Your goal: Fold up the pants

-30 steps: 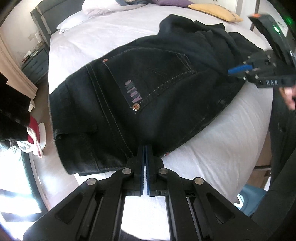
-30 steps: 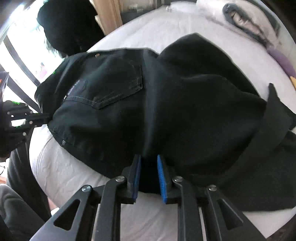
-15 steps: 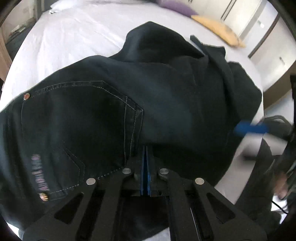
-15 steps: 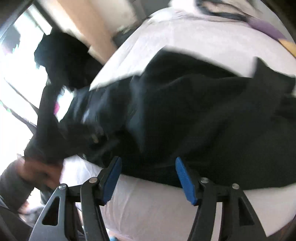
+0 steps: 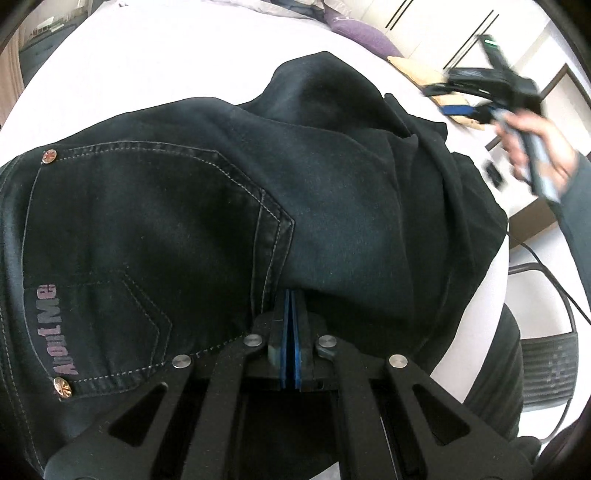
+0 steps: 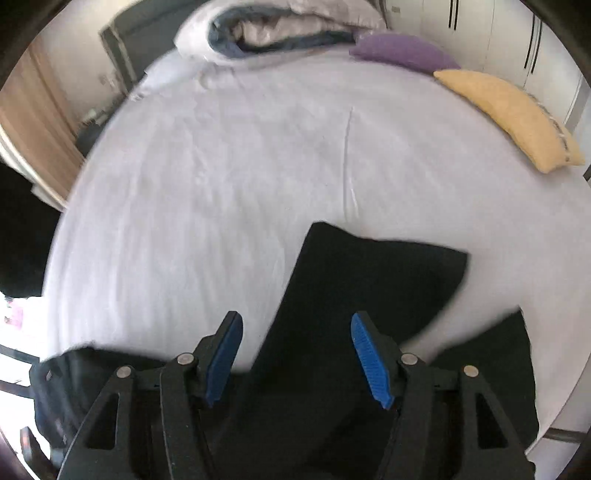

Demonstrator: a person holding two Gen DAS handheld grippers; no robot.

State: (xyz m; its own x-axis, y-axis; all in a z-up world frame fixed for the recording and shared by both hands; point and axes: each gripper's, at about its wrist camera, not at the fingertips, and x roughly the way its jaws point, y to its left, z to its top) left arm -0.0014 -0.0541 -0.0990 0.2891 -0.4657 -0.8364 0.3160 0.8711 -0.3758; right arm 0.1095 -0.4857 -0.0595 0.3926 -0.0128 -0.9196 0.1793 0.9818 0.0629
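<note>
Pants (image 5: 229, 206) – black denim, lying bunched on the white bed (image 6: 229, 155), seat side up, with a stitched back pocket (image 5: 147, 236) and purple lettering on it facing the left wrist camera. Copper rivets at the pocket corners. The legs trail off toward the far right in loose folds, and one dark leg end (image 6: 373, 273) lies flat on the sheet in the right wrist view.

Left gripper (image 5: 291, 317) – blue pads pressed together, pinching a fold of the denim just beside the pocket's edge; fabric drapes over the fingertips.

Right gripper (image 6: 295, 354) – jaws have just been opening and now stand spread wide, nothing between the pads, hanging over the leg end without touching it. In the left wrist view it shows blurred at the upper right, held in a person's hand (image 5: 535, 147) with a grey sleeve.

At the head of the bed: a rolled grey duvet (image 6: 280, 33), a purple pillow (image 6: 402, 55) and a yellow pillow (image 6: 513, 118) along the right edge. White wardrobe doors (image 6: 491, 40) behind them.
</note>
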